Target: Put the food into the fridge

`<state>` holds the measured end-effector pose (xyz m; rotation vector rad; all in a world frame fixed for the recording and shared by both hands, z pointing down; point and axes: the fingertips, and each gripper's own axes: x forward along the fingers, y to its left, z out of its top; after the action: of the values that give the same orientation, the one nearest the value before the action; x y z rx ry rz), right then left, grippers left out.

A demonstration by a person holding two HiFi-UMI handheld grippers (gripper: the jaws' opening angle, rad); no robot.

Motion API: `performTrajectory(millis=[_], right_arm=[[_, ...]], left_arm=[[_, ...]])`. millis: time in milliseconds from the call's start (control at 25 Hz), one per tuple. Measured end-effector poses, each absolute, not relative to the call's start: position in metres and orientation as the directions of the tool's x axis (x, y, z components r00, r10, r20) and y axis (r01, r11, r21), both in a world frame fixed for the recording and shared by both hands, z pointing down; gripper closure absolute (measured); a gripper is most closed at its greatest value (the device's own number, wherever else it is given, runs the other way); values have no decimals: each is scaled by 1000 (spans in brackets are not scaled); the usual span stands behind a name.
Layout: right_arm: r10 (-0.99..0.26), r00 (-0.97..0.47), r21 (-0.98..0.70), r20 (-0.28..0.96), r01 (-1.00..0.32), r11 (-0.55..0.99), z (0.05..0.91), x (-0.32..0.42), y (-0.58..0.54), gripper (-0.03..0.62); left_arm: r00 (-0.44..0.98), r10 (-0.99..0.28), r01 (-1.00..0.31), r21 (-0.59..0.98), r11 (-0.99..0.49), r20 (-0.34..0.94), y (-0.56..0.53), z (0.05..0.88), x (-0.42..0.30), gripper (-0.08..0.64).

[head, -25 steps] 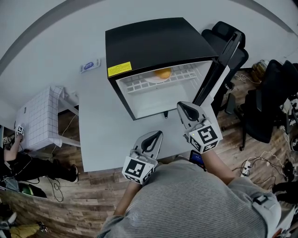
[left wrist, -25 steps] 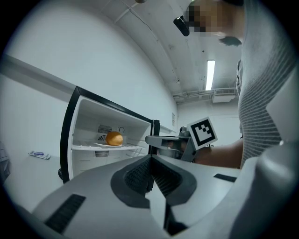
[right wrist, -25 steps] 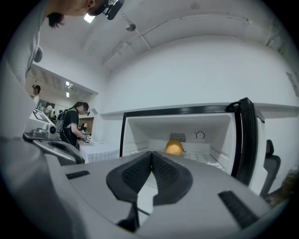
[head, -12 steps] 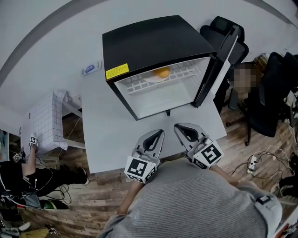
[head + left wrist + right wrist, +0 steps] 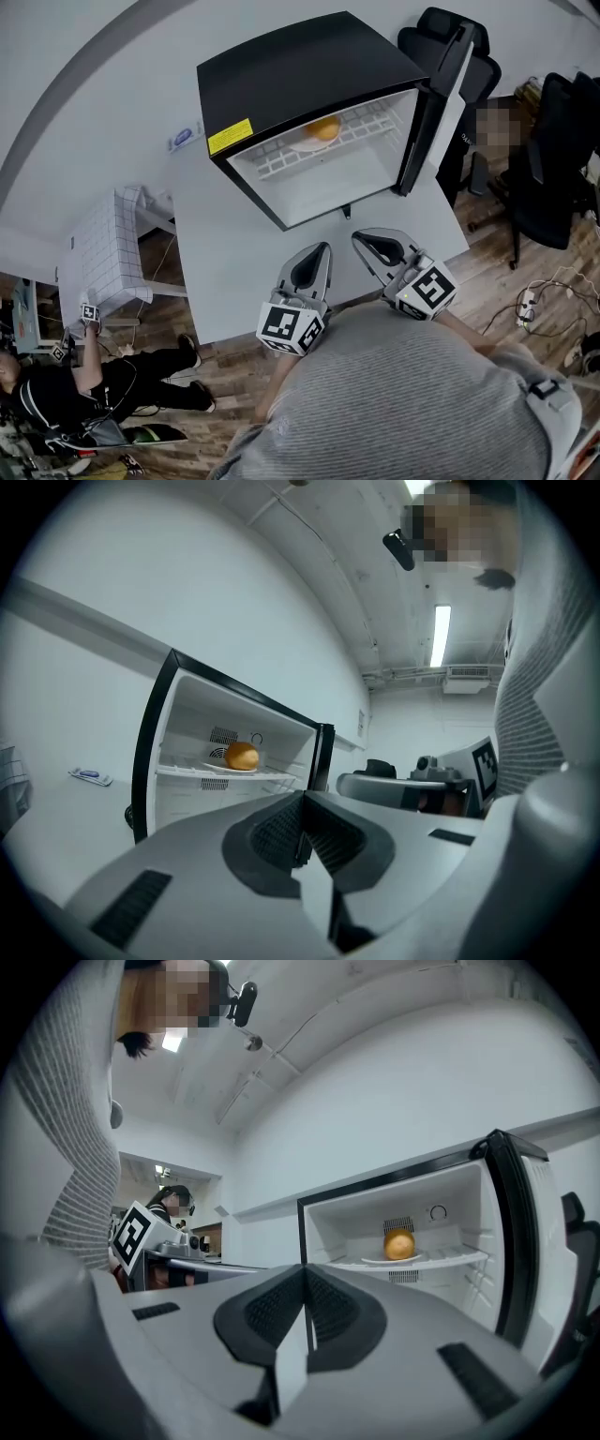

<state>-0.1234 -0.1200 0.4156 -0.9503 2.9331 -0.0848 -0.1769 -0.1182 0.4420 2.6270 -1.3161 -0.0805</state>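
A small black fridge point(image 5: 300, 75) stands on the white table point(image 5: 225, 272) with its door point(image 5: 441, 103) swung open to the right. Inside, an orange bun point(image 5: 324, 128) rests on a white plate point(image 5: 309, 142) on the wire shelf. The same bun point(image 5: 242, 756) point(image 5: 399, 1244) shows in both gripper views. My left gripper point(image 5: 319, 251) and right gripper point(image 5: 361, 238) hover side by side near the table's front edge, well short of the fridge. Both are shut with nothing between the jaws point(image 5: 302, 827) point(image 5: 305, 1312).
A black office chair point(image 5: 450, 37) stands behind the open door. A small blue and white item point(image 5: 185, 138) lies on the table left of the fridge. A white checked stand point(image 5: 98, 248) sits left of the table. A person point(image 5: 66, 394) crouches on the floor at lower left.
My right gripper has drawn back from beside the fridge door to a spot next to the left gripper. The left gripper has hardly moved. The head view has shifted a little.
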Motion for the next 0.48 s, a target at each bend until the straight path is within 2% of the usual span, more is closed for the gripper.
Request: performTrajectory(millis=[480], right_arm=[[-574,-818,-41,-36,-573,819,410,-128,-116,580]], left_arm=[[603,-796,-785,204,-585,40,-117,442,-176,549]])
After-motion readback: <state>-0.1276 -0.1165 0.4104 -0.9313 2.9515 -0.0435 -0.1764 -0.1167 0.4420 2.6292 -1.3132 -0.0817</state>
